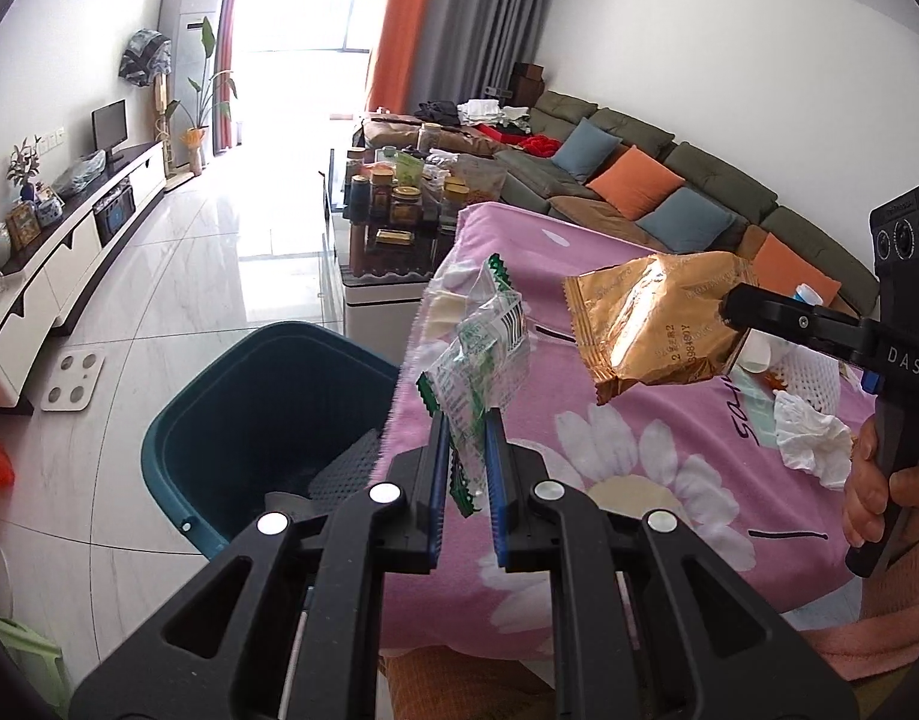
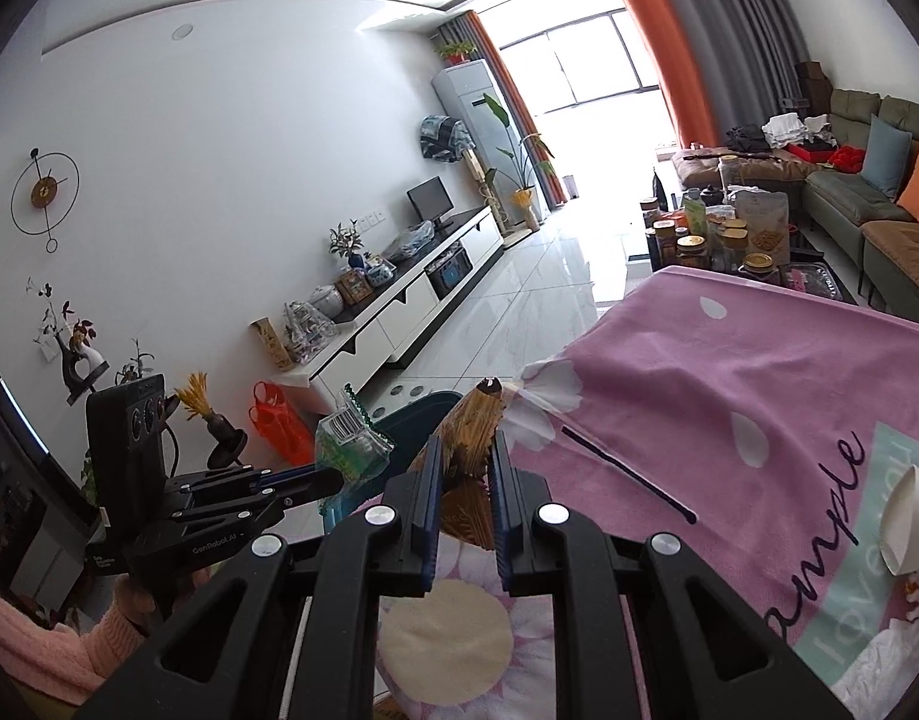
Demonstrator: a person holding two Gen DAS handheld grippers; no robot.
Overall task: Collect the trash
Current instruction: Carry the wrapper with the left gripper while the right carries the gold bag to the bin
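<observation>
My left gripper is shut on a clear and green snack wrapper, held up over the left edge of the pink flowered cloth. My right gripper comes in from the right, shut on a crumpled gold wrapper. In the right wrist view the gold wrapper stands between the blue pads of the right gripper, and the left gripper with the green wrapper is at the lower left. A dark teal bin stands on the floor just left of the table.
A crumpled white tissue, white foam netting and a small white cup lie on the cloth at the right. A coffee table with several jars, a sofa and a TV cabinet stand beyond.
</observation>
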